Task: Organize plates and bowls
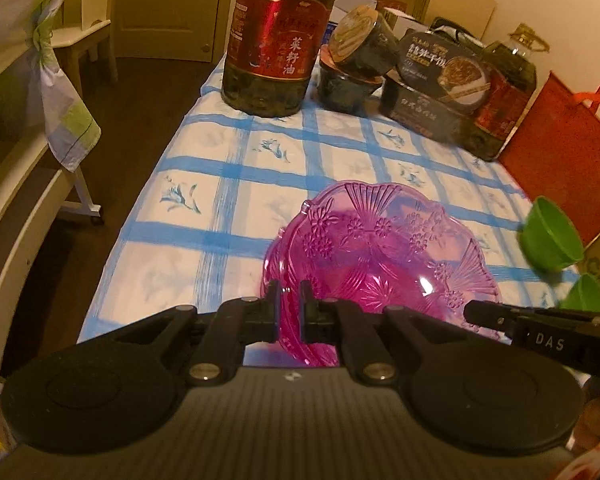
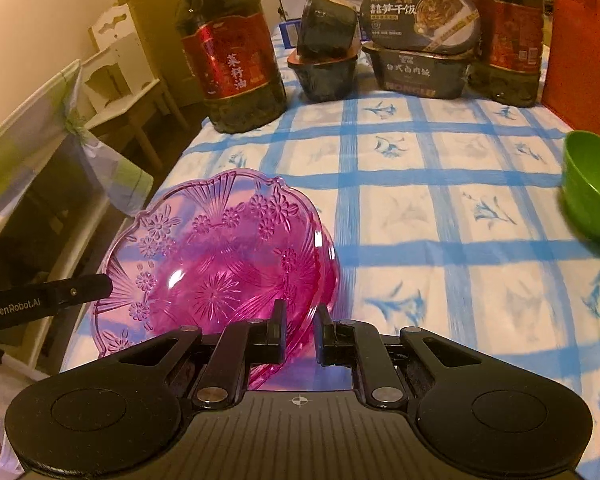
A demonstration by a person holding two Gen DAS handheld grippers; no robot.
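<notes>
Pink dish clamped by both grippers' fingers; only right view shows second oil jug.

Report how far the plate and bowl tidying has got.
Done: nothing looks stacked or grouped yet. In hand: the pink plastic dish is clamped at its rim by both the left gripper and the right gripper, tilted above the checked tablecloth. Left: the green bowl sits apart by the right edge.
</notes>
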